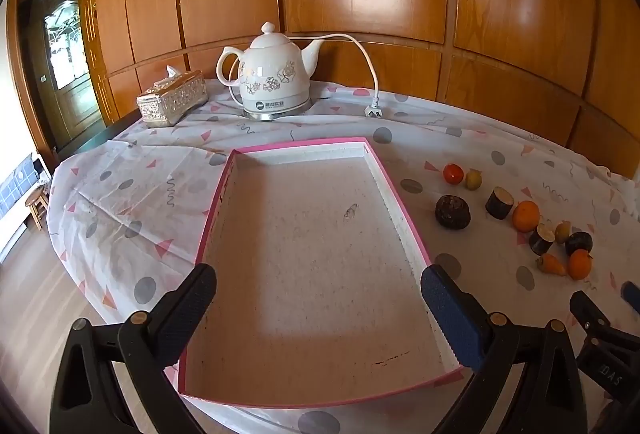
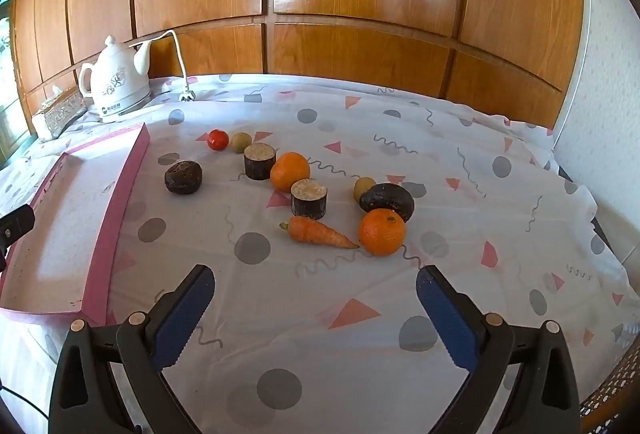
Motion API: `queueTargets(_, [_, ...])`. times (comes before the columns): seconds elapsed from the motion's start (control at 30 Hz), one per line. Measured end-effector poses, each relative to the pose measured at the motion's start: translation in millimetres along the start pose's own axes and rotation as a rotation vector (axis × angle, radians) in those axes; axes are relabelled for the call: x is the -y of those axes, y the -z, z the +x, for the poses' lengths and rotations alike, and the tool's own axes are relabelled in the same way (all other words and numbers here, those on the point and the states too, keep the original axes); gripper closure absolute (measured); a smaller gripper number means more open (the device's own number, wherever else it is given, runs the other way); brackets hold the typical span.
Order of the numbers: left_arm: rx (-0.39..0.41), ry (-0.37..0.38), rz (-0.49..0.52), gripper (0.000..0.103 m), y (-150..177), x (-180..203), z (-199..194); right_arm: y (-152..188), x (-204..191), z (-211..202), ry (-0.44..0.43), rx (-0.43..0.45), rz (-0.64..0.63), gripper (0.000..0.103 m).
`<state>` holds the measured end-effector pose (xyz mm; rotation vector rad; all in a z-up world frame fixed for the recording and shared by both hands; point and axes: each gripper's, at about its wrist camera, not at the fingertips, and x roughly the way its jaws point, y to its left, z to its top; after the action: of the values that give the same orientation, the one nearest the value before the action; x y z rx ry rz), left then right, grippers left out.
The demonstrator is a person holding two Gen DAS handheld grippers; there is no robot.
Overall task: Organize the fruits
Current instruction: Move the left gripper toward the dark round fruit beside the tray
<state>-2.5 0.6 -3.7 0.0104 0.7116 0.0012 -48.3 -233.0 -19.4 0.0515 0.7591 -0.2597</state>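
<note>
A: What takes up the most room?

B: The tabletop [image 2: 460,138], under a white cloth printed with grey dots and pink triangles, with wood panelling behind it. Next in size is the pink-edged tray [image 1: 404,210], a shallow box lying flat on the left part of the cloth, nothing inside it.

A: And at the back?

B: A white kettle [image 1: 274,74] with a flower pattern stands by the panelling, its cord trailing to a plug on the cloth. A silver tissue box [image 1: 173,102] sits just left of it.

A: The claws?

B: The left claw [image 1: 318,298] hangs over the near end of the tray, jaws spread wide, gripping nothing. The right claw [image 2: 316,298] hangs over bare cloth near the produce, jaws equally wide and empty.

A: Where is the fruit?

B: All on the cloth to the right of the tray, none in it. Nearest the right claw lies an orange [image 2: 382,232], touching a dark avocado [image 2: 386,200] behind it, with a carrot [image 2: 318,232] pointing at it from the left. A second orange [image 2: 290,171] sits between two dark cut cylinders [image 2: 260,161]. A dark round fruit [image 2: 183,176] lies closest to the tray. Smallest are a red tomato [image 2: 218,139] and two yellowish-green fruits [image 2: 241,142].
</note>
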Motion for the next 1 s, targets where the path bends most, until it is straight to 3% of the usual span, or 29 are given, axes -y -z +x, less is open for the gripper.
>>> queueTargets(1.0, [-0.037,0.034,0.002,0.0,2.0,9.6,6.4,-4.9,-4.5,-7.8,0.017,0.044,-0.045,0.0])
